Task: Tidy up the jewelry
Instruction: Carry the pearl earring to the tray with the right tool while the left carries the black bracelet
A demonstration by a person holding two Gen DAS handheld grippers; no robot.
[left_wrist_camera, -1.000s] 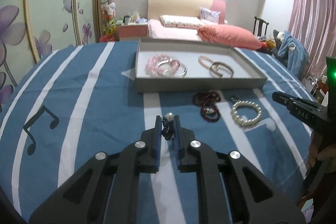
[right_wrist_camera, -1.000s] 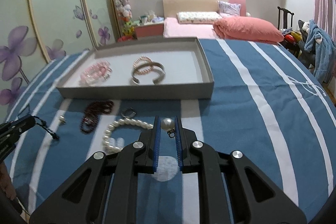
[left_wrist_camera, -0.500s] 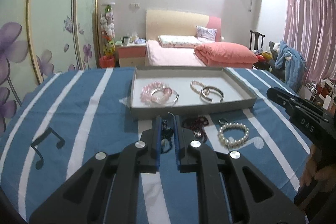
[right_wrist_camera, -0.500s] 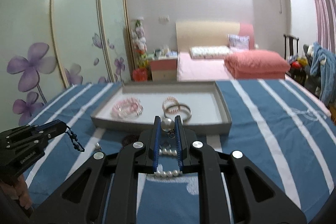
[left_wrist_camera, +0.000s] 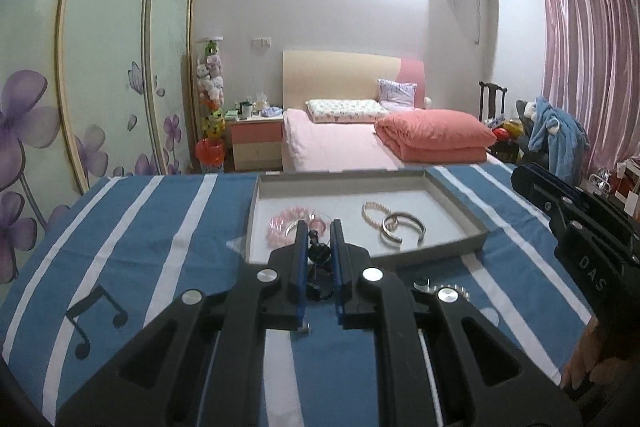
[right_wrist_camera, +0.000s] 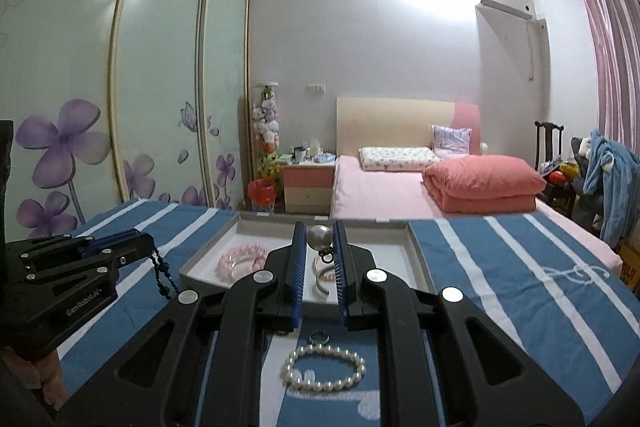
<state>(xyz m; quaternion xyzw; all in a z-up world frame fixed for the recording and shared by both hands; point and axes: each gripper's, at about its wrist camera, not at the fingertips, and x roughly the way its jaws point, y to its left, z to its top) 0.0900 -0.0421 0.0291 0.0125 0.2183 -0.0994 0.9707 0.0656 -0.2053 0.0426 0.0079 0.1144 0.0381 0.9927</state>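
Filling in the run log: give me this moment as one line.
left claw: shut on dark bead strand | right claw: shut on pearl earring | tray: three bracelets | pearl bracelet: on cloth

Desk cloth (right_wrist_camera: 520,267): blue, white stripes, black music note (left_wrist_camera: 96,319). Tray (left_wrist_camera: 460,215): grey. Bracelets: pink beads (right_wrist_camera: 240,259), white pearls (right_wrist_camera: 324,367), silver bangle (left_wrist_camera: 402,227). Dark bead strand (right_wrist_camera: 162,275). Both hand-held grippers black, blue pads (right_wrist_camera: 298,267). Wardrobe (right_wrist_camera: 60,147): purple flowers. Curtain (left_wrist_camera: 588,59) pink.
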